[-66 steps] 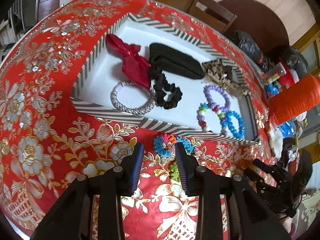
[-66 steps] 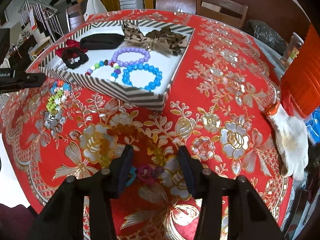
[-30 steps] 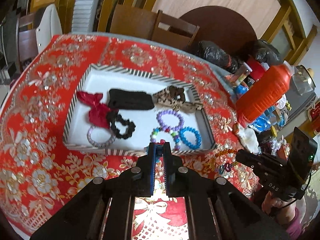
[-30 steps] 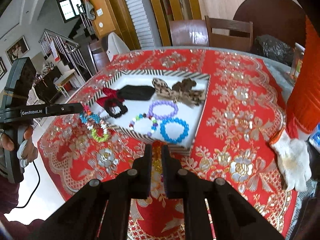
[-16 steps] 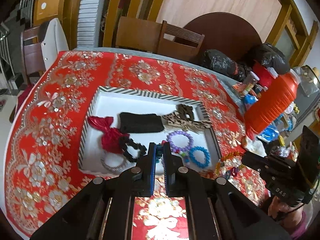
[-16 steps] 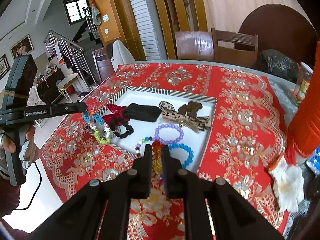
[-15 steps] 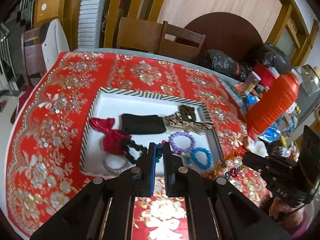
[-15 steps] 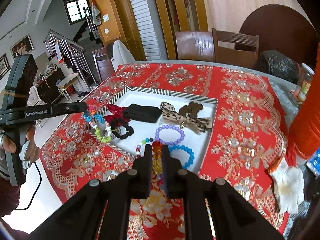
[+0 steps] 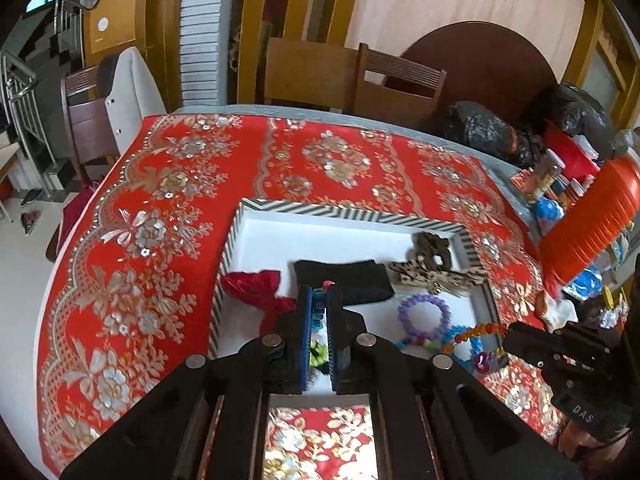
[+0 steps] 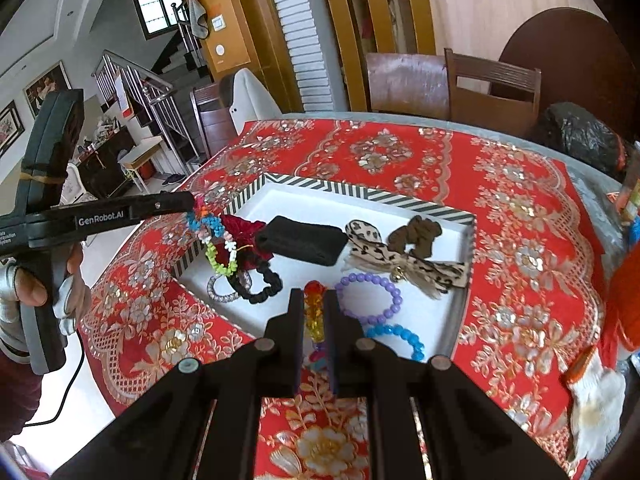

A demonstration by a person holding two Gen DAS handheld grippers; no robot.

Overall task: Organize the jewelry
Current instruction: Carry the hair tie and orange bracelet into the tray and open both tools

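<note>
Both grippers have advanced over the striped tray (image 10: pixel 362 196): left gripper (image 9: pixel 319 308) clamps flower bracelet (image 10: pixel 216 240), right gripper (image 10: pixel 314 312) clamps amber bracelet (image 10: pixel 314 312).

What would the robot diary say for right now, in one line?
left claw: shut on multicoloured flower-bead bracelet | right claw: shut on orange-yellow bead bracelet | both above striped white tray

A tray (image 10: pixel 360 194) sits on the counter (image 10: pixel 520 240). In it, seen from the right wrist, a bow (image 10: pixel 244 228) lies leftmost, a folded headband (image 10: pixel 300 240) right of it, then a patterned bow (image 10: pixel 400 260) with a scrunchie (image 10: pixel 416 236) behind. Two bead bracelets (image 10: pixel 370 298) lie nearer. A glove (image 10: pixel 596 400) lies right of the tray.
</note>
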